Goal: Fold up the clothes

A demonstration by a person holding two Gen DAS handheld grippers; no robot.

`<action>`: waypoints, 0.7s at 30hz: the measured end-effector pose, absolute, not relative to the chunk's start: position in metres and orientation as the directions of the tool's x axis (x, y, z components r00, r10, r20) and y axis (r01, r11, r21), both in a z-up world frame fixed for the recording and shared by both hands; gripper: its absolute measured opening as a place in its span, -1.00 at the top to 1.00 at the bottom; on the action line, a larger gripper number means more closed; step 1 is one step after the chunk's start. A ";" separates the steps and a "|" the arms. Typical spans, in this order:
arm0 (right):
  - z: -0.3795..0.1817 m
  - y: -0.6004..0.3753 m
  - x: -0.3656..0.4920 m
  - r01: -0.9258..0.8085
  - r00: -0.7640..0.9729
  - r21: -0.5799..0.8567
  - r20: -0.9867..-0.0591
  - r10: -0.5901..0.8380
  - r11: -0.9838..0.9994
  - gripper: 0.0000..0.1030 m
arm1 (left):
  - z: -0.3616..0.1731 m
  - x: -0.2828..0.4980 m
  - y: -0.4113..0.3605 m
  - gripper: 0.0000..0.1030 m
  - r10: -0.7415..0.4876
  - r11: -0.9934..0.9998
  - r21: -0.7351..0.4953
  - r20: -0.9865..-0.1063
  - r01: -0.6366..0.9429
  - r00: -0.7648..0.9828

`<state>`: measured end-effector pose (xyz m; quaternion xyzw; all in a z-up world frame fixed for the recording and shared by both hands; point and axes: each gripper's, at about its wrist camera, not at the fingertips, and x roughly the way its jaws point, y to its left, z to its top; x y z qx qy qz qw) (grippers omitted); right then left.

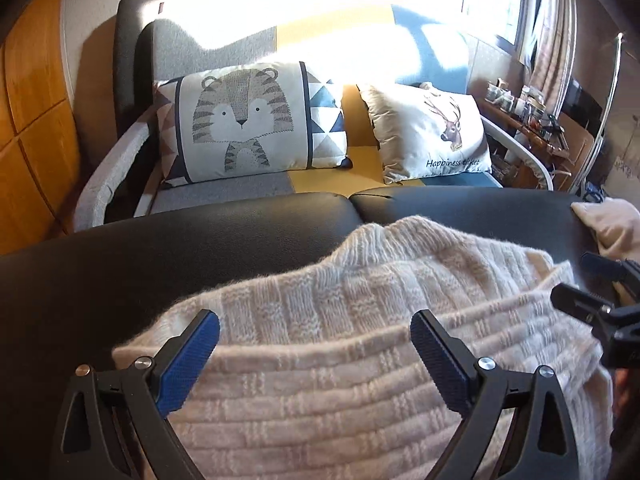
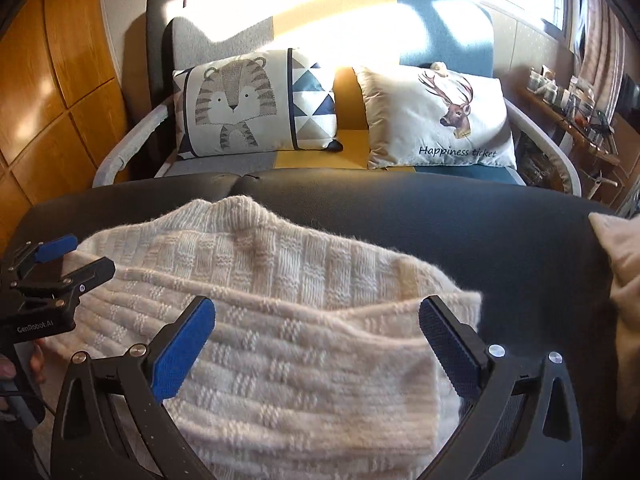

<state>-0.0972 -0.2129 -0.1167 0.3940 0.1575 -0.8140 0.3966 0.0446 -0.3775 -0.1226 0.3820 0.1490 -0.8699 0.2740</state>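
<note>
We hold our left gripper (image 1: 314, 346) and right gripper (image 2: 316, 334) spread wide, gripping nothing, side by side over the cream ribbed knit sweater (image 2: 280, 312). It lies partly doubled on the black padded surface (image 2: 460, 220), before the tiger-print cushion (image 2: 248, 104), so both tongs can reach its near fold.

the near end of the cream sweater (image 2: 280, 312) is running off the bottom edge in both views, so its hem isn't showing. a second pale cloth (image 2: 618, 264) is getting cut by the right edge, too little showing to name it. the hand (image 2: 10, 372) holding the left gripper (image 2: 76, 256) is peeking in only partly. small items crowding the side table (image 1: 532, 120) are blurring together, too tiny to tell.
</note>
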 end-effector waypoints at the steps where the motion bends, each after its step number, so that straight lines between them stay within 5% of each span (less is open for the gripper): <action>1: -0.119 -0.207 -0.095 0.769 -0.363 0.072 -0.768 -0.527 -0.635 -1.00 | -0.123 0.052 -0.372 -0.91 -0.369 -0.810 -0.036 -0.744 0.585 -0.557; 21: -0.172 -0.214 -0.096 0.784 -0.357 0.038 -0.788 -0.501 -0.619 -1.00 | -0.164 0.087 -0.391 -1.00 -0.357 -0.756 -0.094 -0.771 0.648 -0.527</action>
